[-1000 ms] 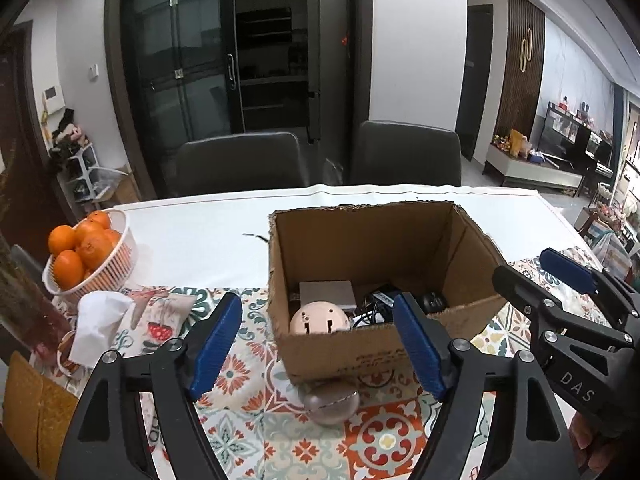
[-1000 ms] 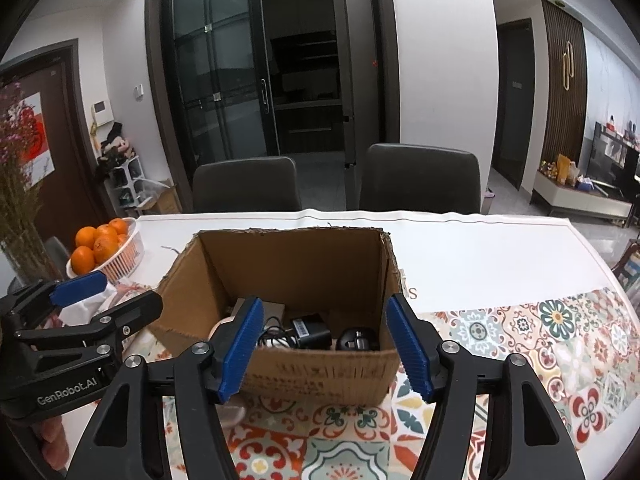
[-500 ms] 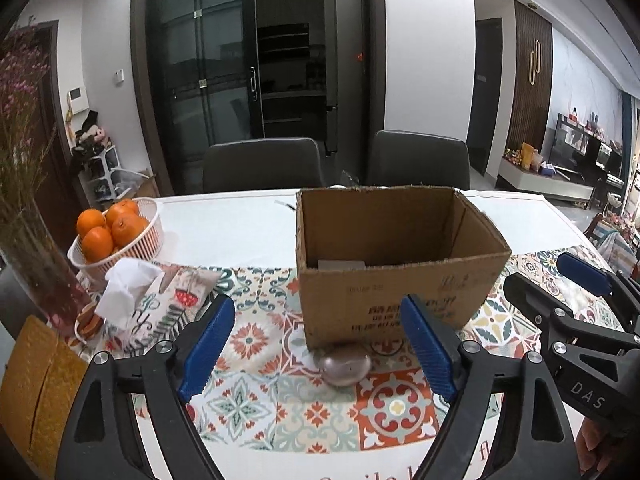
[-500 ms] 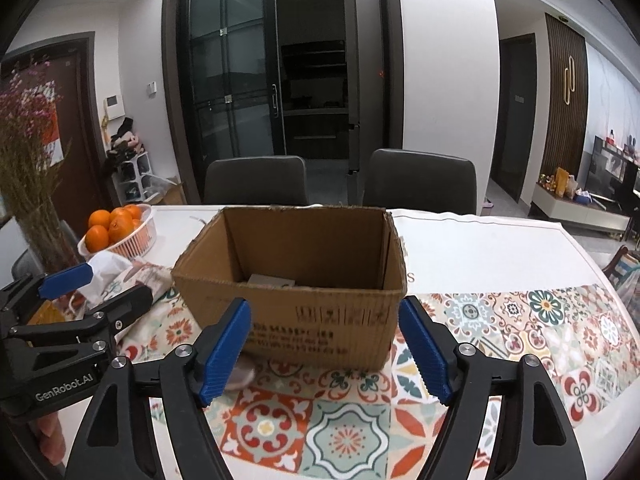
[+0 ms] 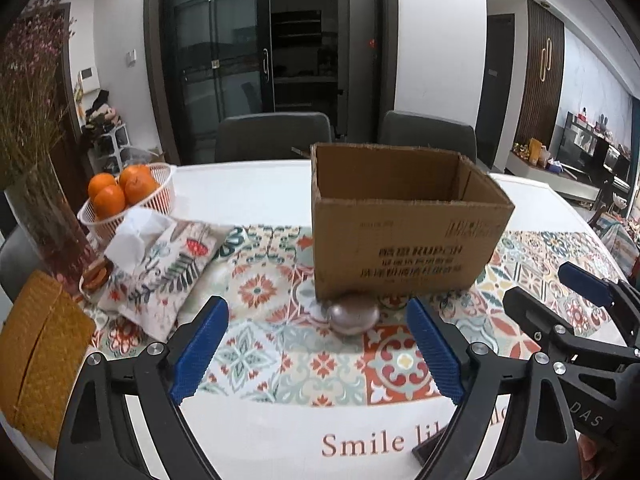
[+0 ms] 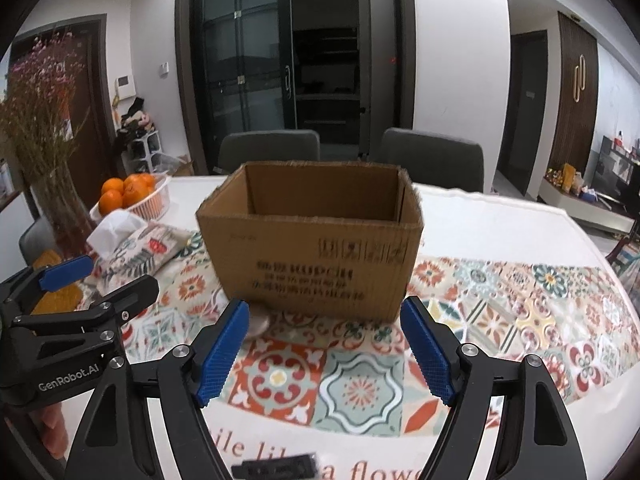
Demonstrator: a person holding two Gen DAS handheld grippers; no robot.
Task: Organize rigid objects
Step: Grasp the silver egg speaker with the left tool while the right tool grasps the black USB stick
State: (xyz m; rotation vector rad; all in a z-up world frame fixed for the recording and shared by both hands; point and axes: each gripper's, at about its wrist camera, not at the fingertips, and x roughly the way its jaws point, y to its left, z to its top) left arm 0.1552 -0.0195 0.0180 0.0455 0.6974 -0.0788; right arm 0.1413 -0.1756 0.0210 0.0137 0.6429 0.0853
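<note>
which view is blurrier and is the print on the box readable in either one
Right wrist view: the cardboard box is motion-smeared and its dark print unreadable. Left wrist view: the box is sharper, but its print stays too soft to read, while "Smile" on the tablecloth is crisp. Both views bow door frames and walls toward the edges, with dark corners.

White surface (image 5: 248, 188) partly covered by a patterned tile-print cloth (image 5: 260, 356) bearing printed lettering at its near edge. On it: open cardboard box (image 5: 404, 240); rounded metallic object (image 5: 354, 314) touching the box's near wall; white basket of oranges (image 5: 128, 196); floral tissue pouch (image 5: 168, 272); woven yellow case (image 5: 36, 356); glass vase (image 5: 48, 224); flat dark object (image 6: 276, 470) at the near edge.
</note>
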